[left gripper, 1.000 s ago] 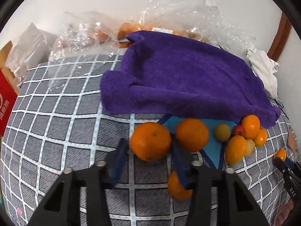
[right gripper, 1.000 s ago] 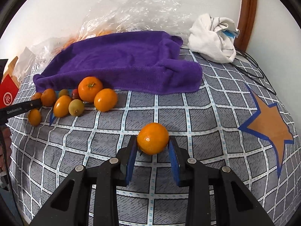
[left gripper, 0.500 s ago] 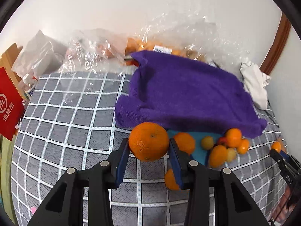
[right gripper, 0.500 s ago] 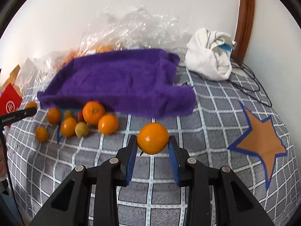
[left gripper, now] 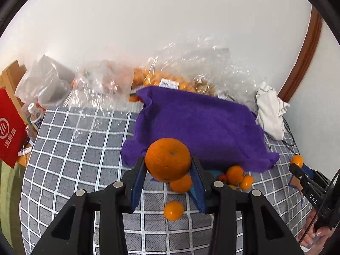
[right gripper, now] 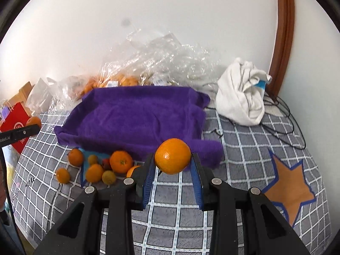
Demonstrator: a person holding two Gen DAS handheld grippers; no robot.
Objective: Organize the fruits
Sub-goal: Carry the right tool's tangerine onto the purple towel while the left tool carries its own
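Note:
My left gripper point(left gripper: 167, 167) is shut on a large orange point(left gripper: 167, 159) and holds it in the air above the checked cloth, in front of the purple towel point(left gripper: 197, 125). My right gripper point(right gripper: 172, 162) is shut on a smaller orange point(right gripper: 172, 156), also lifted, near the towel's point(right gripper: 138, 114) front right corner. Several small oranges and other fruits point(right gripper: 106, 167) lie in a cluster on the cloth below the towel's front edge; they also show in the left wrist view point(left gripper: 235, 176). The right gripper with its orange shows in the left wrist view point(left gripper: 297, 165).
Clear plastic bags with more fruit point(left gripper: 161, 80) lie behind the towel by the wall. A crumpled white cloth point(right gripper: 244, 97) and black cables point(right gripper: 282, 114) sit at the right. A red bag point(left gripper: 9, 127) stands at the left. An orange star point(right gripper: 289, 189) marks the cloth.
Both grippers have risen with their oranges and pulled back from the cloth. The left closed on the large orange about a second ago and lifted it off the cluster.

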